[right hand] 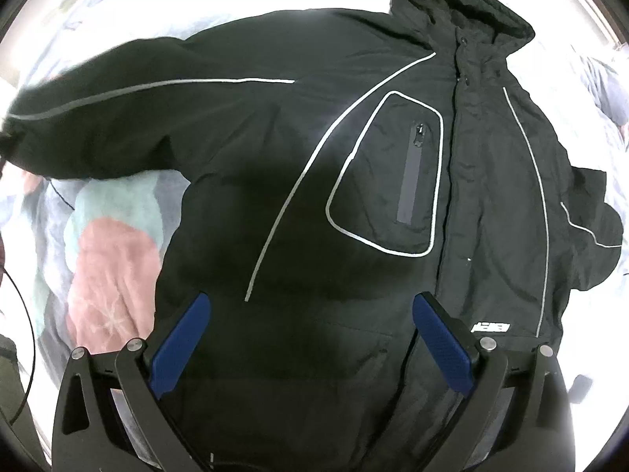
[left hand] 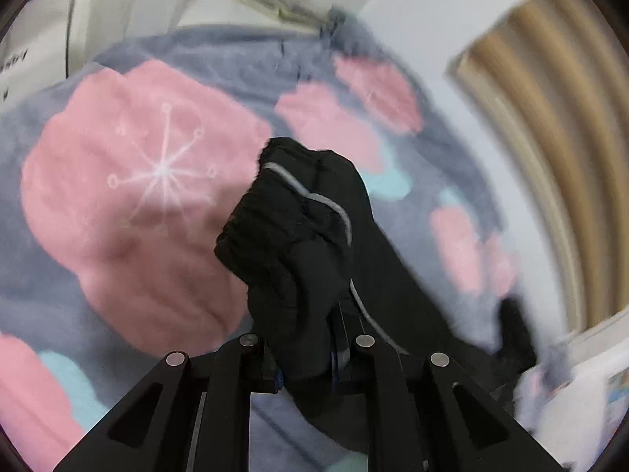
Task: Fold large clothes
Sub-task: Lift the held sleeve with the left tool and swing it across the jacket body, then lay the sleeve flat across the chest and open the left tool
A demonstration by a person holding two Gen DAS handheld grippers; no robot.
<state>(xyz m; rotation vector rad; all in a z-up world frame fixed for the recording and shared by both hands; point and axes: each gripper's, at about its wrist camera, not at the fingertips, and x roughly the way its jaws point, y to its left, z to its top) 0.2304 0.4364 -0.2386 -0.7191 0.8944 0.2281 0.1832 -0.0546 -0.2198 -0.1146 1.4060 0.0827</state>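
A large black padded jacket with thin grey reflective piping and a hood [right hand: 314,181] is spread front-up on a fleece blanket in grey with pink and pale-blue patches [left hand: 129,181], which appears to cover a bed. In the left wrist view the left gripper [left hand: 306,354] is seen with its jaws drawn in narrow on the ribbed black cuff of one sleeve [left hand: 283,220], the fabric bunched between them and lifted above the blanket; the background there is blurred, so the hand is judged to be in motion. In the right wrist view the right gripper [right hand: 310,338] hangs over the lower front of the jacket with its blue-padded jaws spread wide and nothing between them; whether the pads touch the cloth cannot be told. The step in hand is judged to be the folding of the sleeve across the chest. It would be done well if the cuff were carried in a low, level sweep towards the zipped chest pocket outlined in piping [right hand: 393,173], so that the crease forms at the shoulder seam. The body should be steadied by the right gripper near the hem, lest the whole jacket be dragged along the fleece. The cuff should be laid flat before it is released.
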